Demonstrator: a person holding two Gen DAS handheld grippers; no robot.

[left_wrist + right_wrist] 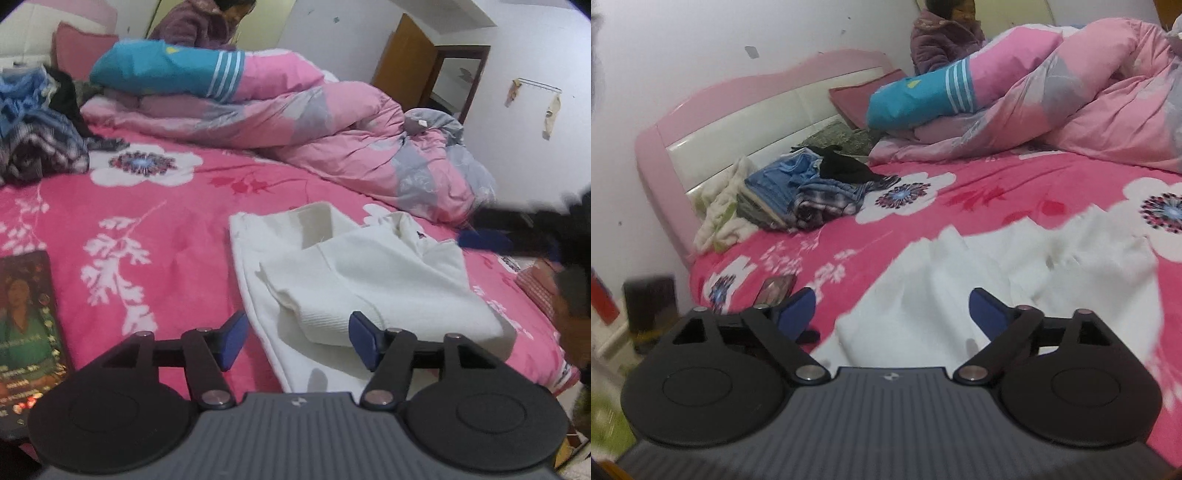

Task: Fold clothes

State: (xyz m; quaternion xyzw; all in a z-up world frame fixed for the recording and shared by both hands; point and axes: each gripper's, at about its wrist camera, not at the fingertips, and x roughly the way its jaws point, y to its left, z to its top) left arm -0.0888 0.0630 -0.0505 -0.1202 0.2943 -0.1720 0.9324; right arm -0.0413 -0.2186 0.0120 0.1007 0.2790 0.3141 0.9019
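Note:
A white knit garment (354, 280) lies partly folded on the pink floral bedsheet (155, 206), one sleeve laid across its body. My left gripper (297, 341) hovers open over the garment's near edge, blue pads wide apart and empty. In the right wrist view the same white garment (997, 280) spreads out, blurred, in front of my right gripper (892, 314). That gripper is open too, with nothing between its blue fingers (988, 315). A dark blurred shape at the right edge of the left wrist view may be the other gripper.
A pile of blue, plaid and black clothes (809, 188) sits near the pink headboard (746, 110). A bunched pink quilt (332, 140) and blue pillow (166, 70) fill the far side, with a person (207, 22) behind. A phone (26, 325) lies at the left.

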